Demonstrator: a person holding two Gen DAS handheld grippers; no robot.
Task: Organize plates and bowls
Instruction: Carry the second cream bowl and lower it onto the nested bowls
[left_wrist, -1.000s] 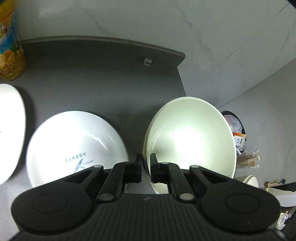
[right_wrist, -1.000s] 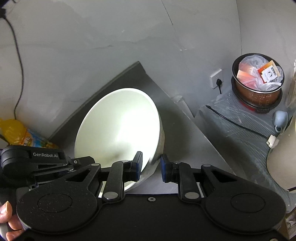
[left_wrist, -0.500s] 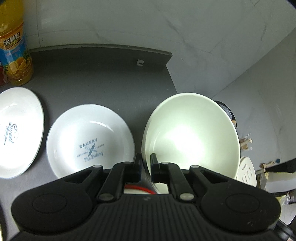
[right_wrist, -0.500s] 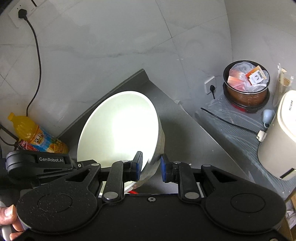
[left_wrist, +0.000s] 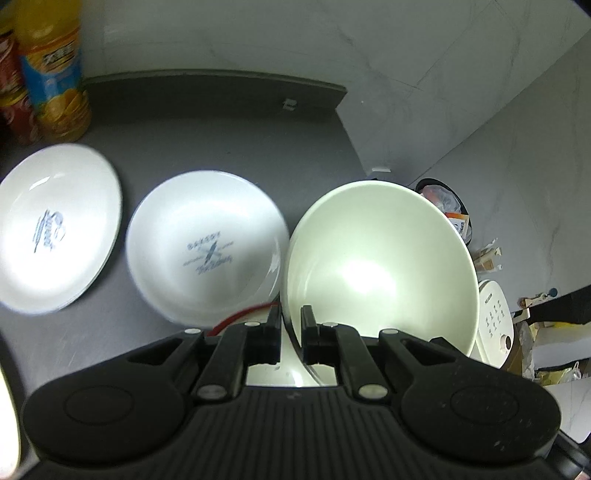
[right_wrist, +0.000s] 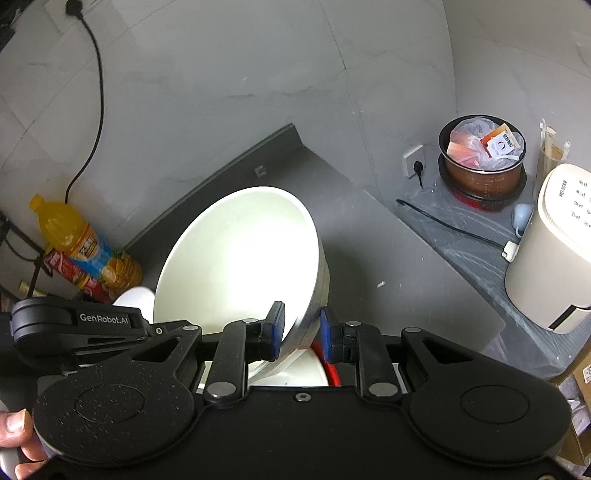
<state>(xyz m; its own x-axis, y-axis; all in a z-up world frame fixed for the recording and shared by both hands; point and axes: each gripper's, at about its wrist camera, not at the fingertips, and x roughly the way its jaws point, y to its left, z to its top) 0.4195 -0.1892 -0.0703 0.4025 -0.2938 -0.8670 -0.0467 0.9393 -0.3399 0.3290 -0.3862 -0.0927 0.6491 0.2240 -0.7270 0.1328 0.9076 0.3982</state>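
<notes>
Left wrist view: the dark grey counter (left_wrist: 229, 140) fills the scene, and above it hangs the large pale green bowl (left_wrist: 380, 273), tilted, its open mouth facing the camera and its rim pinched on two sides. The left gripper (left_wrist: 290, 332) is clenched on the rim at the bowl's 7 o'clock edge; the right gripper (right_wrist: 301, 330) clamps the rim at about 5 o'clock in its own view, blue pads against the wall. Both hands are equally near, since they share the load. Lying flat on the counter at 9 o'clock from the bowl are the bakery plate (left_wrist: 207, 247), just beside it, and farther out the script-logo plate (left_wrist: 55, 229). Something white with a red edge (left_wrist: 243, 314) sits under the bowl, possibly another dish, though it is mostly hidden. I judge the bowl's next placement turns on that leftward gap to the plates.
</notes>
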